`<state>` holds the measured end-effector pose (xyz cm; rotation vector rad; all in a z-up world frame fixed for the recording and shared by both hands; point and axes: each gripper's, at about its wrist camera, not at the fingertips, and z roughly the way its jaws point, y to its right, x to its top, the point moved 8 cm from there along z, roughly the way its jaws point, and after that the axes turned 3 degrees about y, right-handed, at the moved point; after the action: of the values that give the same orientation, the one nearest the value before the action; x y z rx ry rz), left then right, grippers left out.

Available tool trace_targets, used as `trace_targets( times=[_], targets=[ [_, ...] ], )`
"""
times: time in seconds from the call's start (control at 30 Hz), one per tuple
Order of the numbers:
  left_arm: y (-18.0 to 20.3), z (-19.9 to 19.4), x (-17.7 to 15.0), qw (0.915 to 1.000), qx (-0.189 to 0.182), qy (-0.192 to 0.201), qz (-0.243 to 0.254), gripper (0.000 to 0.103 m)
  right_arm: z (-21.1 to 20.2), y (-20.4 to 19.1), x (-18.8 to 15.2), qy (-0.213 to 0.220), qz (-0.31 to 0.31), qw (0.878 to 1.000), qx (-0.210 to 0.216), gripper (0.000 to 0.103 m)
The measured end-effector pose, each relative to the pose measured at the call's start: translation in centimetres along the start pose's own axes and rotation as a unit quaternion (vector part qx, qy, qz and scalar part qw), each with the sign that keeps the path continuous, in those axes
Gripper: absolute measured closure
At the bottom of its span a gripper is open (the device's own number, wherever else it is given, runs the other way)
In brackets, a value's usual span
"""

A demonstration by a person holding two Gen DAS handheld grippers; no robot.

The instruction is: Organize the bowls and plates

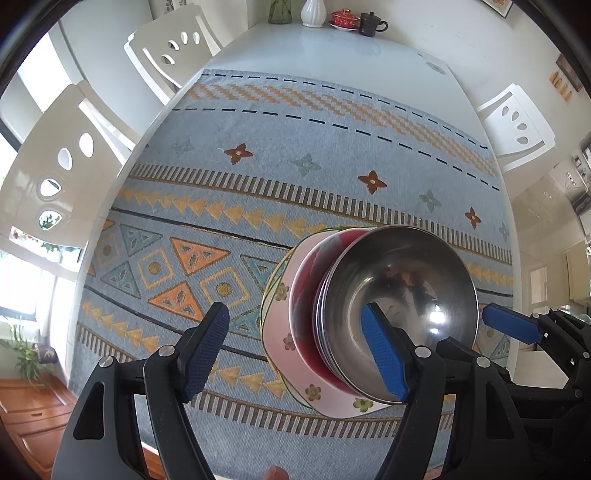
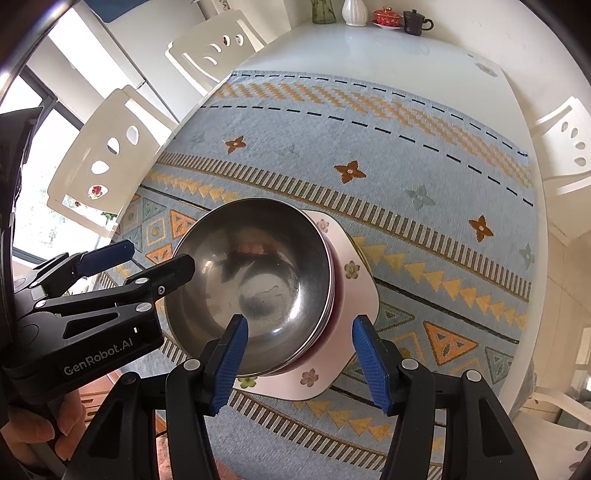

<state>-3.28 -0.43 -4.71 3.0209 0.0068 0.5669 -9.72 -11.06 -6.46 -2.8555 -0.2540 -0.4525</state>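
Observation:
A steel bowl [image 1: 402, 291] [image 2: 255, 273] sits on top of a stack: a red bowl [image 1: 314, 288] beneath it, then a pink square plate with flowers [image 1: 280, 332] [image 2: 354, 295]. My left gripper [image 1: 295, 354] is open, its right finger inside the steel bowl and its left finger outside the stack. It also shows in the right wrist view [image 2: 155, 258], at the bowl's left rim. My right gripper [image 2: 299, 365] is open and empty, its jaws just in front of the stack. One blue pad of it shows in the left wrist view [image 1: 509, 326].
The stack stands on a blue patterned cloth [image 1: 258, 177] [image 2: 424, 177] over a white table. White chairs [image 1: 62, 166] [image 2: 107, 155] line the sides. A vase, a red lidded cup and a dark mug [image 1: 371, 24] [image 2: 415, 22] stand at the far end.

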Motion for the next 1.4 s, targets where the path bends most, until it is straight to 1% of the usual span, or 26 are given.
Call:
trace_targets(
  times=[0.5, 1.4],
  targets=[
    [0.29, -0.05, -0.02, 1.0000, 0.002, 0.001, 0.008, 0.030, 0.04, 0.17, -0.07, -0.003, 0.001, 1.000, 0.000, 0.046],
    [0.29, 0.45, 0.18, 1.0000, 0.003, -0.002, 0.006, 0.030, 0.59, 0.64, 0.00, -0.011, 0.003, 1.000, 0.000, 0.046]
  ],
)
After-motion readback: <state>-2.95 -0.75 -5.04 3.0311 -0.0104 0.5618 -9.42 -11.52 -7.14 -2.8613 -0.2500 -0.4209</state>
